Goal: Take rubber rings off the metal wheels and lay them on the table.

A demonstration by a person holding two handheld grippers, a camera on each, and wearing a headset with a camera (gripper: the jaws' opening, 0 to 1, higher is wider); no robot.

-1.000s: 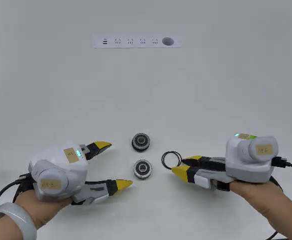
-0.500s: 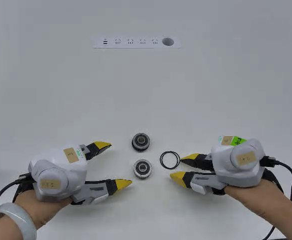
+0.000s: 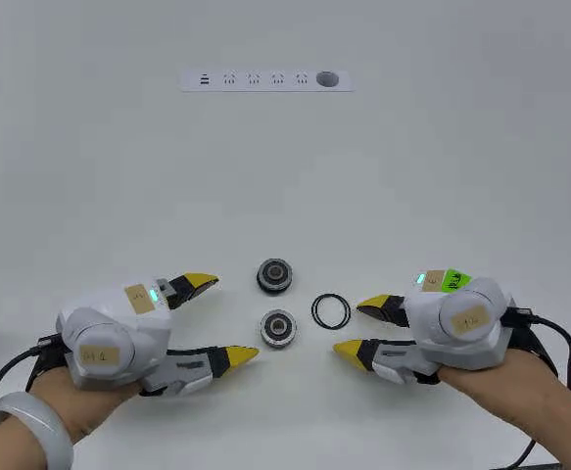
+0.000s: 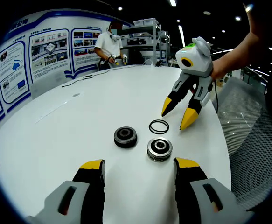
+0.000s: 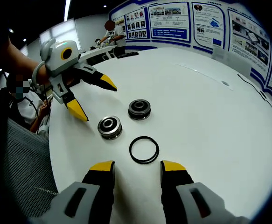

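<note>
Two metal wheels sit mid-table: the far wheel [image 3: 275, 276] [image 4: 125, 136] [image 5: 139, 108] has a dark rim, the near wheel [image 3: 279, 328] [image 4: 159, 148] [image 5: 109, 127] a bare silver rim. A loose black rubber ring [image 3: 331, 311] [image 4: 159, 126] [image 5: 144, 150] lies flat just right of them. My right gripper [image 3: 356, 325] [image 5: 138, 165] [image 4: 175, 116] stands open, tips just short of the ring, holding nothing. My left gripper [image 3: 221, 320] [image 4: 140, 163] [image 5: 97, 100] is open wide left of the wheels, empty.
A white power strip [image 3: 265, 80] lies at the far side of the white table [image 3: 412, 196]. A black cable [image 3: 549, 357] trails from the right gripper. The table edge [image 4: 222, 140] curves close behind the right gripper, and a person [image 4: 108, 44] stands in the background.
The right gripper went from shut at the ring's edge to open and drew back slightly to the right. The ring now lies free. The left gripper stayed put.
</note>
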